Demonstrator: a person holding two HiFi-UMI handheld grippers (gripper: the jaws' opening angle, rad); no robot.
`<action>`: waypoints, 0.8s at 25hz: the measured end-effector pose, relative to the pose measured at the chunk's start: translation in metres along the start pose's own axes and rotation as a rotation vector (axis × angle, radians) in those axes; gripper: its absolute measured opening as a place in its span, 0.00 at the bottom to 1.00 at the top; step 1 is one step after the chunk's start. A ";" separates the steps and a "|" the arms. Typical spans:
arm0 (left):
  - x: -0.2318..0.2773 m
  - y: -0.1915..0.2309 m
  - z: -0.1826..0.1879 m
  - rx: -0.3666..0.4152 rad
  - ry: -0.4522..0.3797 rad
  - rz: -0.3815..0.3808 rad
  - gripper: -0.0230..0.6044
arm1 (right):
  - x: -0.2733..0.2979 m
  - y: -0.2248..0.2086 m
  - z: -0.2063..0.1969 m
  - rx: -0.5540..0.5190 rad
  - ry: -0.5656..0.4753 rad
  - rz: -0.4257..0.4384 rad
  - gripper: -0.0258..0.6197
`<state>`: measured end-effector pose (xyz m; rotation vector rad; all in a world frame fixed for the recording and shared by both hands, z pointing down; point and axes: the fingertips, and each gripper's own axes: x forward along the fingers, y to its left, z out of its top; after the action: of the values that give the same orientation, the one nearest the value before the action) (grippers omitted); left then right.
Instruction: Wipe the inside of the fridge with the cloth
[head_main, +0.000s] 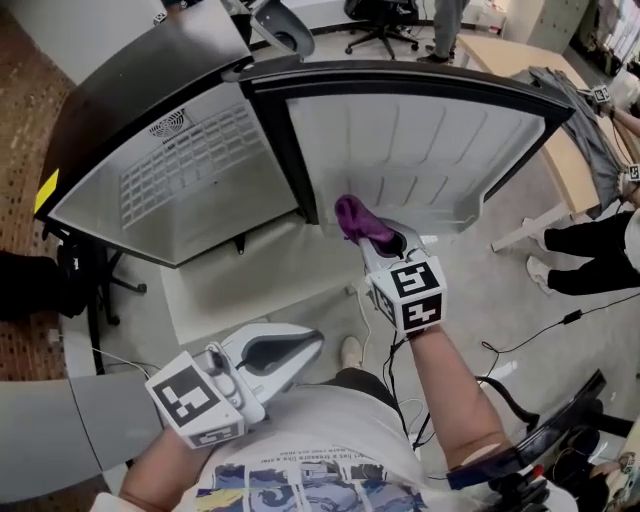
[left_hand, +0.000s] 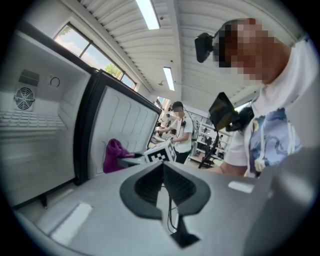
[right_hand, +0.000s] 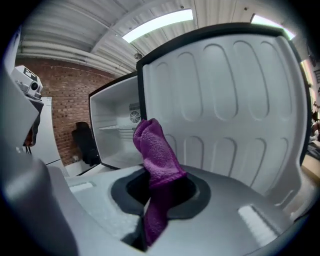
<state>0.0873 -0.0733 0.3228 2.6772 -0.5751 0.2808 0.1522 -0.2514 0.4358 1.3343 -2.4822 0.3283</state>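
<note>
The right gripper (head_main: 386, 243) holds a purple cloth (head_main: 355, 217) before the open fridge door (head_main: 420, 140).

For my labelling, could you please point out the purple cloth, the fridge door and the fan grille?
purple cloth (right_hand: 154, 147): right gripper view, bunched upper end.
fridge door (head_main: 420, 140): head view, white inner liner.
fan grille (left_hand: 24, 98): left gripper view, its centre.

The lower end of the cloth (right_hand: 155, 150) is lying hidden between the clamped jaws of the right gripper (right_hand: 156, 196). Right of the fridge (head_main: 170, 170), a person (head_main: 590, 250) in black trousers is being cropped by the head view's edge.
</note>
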 end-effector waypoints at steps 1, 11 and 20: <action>-0.005 0.002 -0.001 -0.005 -0.001 0.011 0.05 | 0.009 0.006 -0.005 0.008 0.014 0.018 0.12; -0.028 0.016 -0.009 -0.029 -0.004 0.074 0.05 | 0.062 0.007 -0.039 0.147 0.113 0.059 0.12; -0.015 0.012 -0.008 -0.027 -0.005 0.054 0.05 | 0.055 -0.027 -0.049 0.243 0.131 0.007 0.12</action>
<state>0.0682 -0.0752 0.3297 2.6399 -0.6494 0.2800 0.1537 -0.2921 0.5033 1.3458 -2.3976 0.7154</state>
